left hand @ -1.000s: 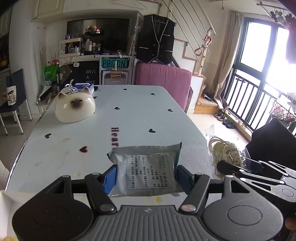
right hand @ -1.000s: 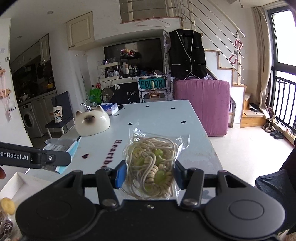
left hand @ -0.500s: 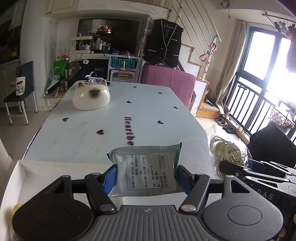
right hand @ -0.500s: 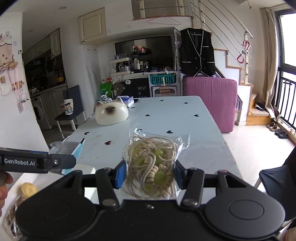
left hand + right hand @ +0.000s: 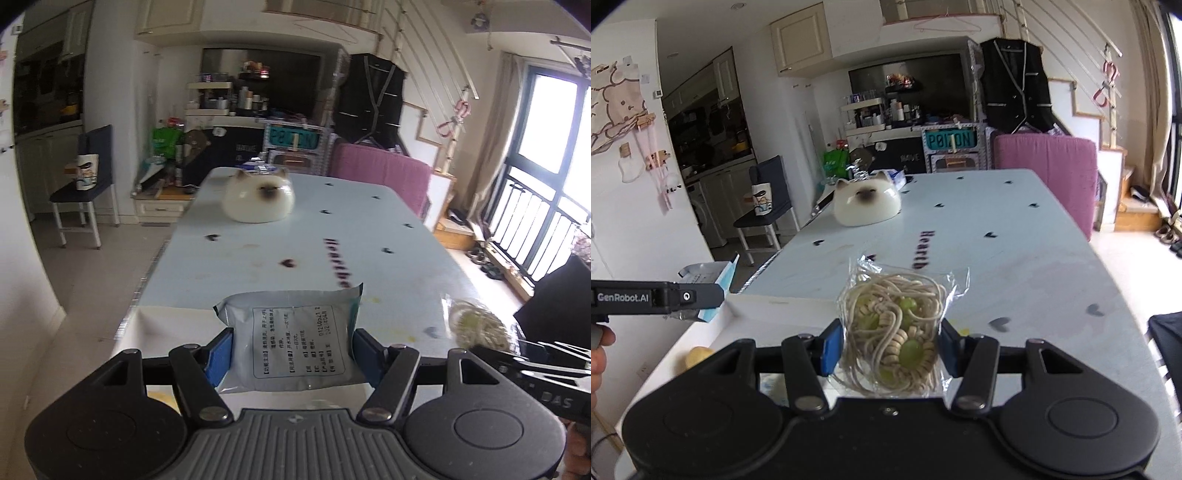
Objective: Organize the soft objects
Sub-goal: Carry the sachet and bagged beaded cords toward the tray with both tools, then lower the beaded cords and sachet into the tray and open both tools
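My left gripper (image 5: 291, 356) is shut on a grey foil pouch (image 5: 291, 339) with a printed label, held above a white tray (image 5: 177, 325) at the table's near end. My right gripper (image 5: 889, 347) is shut on a clear bag of cord and green beads (image 5: 894, 328), held over the same tray's (image 5: 783, 306) right part. The left gripper with its pouch shows at the left of the right wrist view (image 5: 701, 291). The bead bag shows blurred at the right of the left wrist view (image 5: 476, 328).
A white cat-shaped dome (image 5: 258, 199) sits at the table's far left. The pale blue table (image 5: 1015, 258) carries small hearts and dark lettering. A yellow item (image 5: 696, 356) lies in the tray. A pink sofa (image 5: 1045, 166) and a chair (image 5: 85, 181) stand beyond.
Both grippers have drawn back toward the near end of the table and to the left, each still holding its item; the white tray has come into view below them.
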Demonstrator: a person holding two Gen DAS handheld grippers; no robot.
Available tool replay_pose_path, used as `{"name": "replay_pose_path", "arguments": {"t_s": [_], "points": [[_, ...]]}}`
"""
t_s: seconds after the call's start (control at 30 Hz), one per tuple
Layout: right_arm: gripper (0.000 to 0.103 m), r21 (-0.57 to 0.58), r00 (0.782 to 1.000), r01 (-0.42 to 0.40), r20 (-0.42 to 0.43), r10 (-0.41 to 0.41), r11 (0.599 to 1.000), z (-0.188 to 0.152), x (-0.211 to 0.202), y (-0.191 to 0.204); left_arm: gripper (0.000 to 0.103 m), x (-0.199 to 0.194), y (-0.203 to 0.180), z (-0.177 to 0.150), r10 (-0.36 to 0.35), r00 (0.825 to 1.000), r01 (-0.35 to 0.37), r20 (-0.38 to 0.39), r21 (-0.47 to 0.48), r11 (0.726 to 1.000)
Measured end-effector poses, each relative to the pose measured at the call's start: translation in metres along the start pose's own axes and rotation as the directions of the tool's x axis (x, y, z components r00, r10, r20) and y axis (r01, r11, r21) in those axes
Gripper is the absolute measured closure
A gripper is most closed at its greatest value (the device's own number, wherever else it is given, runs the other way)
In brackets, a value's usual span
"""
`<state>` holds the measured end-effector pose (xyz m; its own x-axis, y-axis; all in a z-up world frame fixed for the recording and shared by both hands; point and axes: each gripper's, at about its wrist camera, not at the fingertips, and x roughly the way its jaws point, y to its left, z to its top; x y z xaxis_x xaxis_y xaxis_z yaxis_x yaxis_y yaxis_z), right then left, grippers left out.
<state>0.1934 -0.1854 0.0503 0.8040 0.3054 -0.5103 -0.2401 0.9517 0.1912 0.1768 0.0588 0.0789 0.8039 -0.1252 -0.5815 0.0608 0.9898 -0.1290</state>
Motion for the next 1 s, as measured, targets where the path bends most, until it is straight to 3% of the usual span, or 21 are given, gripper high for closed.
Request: {"name": "replay_pose_path", "arguments": {"t_s": [0.23,0.37,0.77,1.0], "points": [[0.049,0.006,0.998,-0.059,-0.032,0.059,0.998,0.001,0.02,0.032,0.034,0.011,0.053,0.005,0.016,1.0,-0.017,-0.02,-0.042,0.999],[0.049,0.011,0.996,-0.072,-0.056,0.073,0.997,0.002,0.034,0.046,0.034,0.037,0.071,-0.005,-0.006,0.996,0.002,-0.087,-0.048,0.999],[0.049,0.082,0.983,-0.102,-0.143,0.113,0.991,0.018,0.095,0.07,0.034,0.104,0.084,-0.055,-0.053,0.963,0.049,-0.264,-0.02,0.999],[0.049,0.097,0.964,-0.141,-0.212,0.159,0.985,0.013,0.143,0.098,0.033,0.109,0.076,-0.063,-0.039,0.964,0.057,-0.263,0.062,0.996]]}}
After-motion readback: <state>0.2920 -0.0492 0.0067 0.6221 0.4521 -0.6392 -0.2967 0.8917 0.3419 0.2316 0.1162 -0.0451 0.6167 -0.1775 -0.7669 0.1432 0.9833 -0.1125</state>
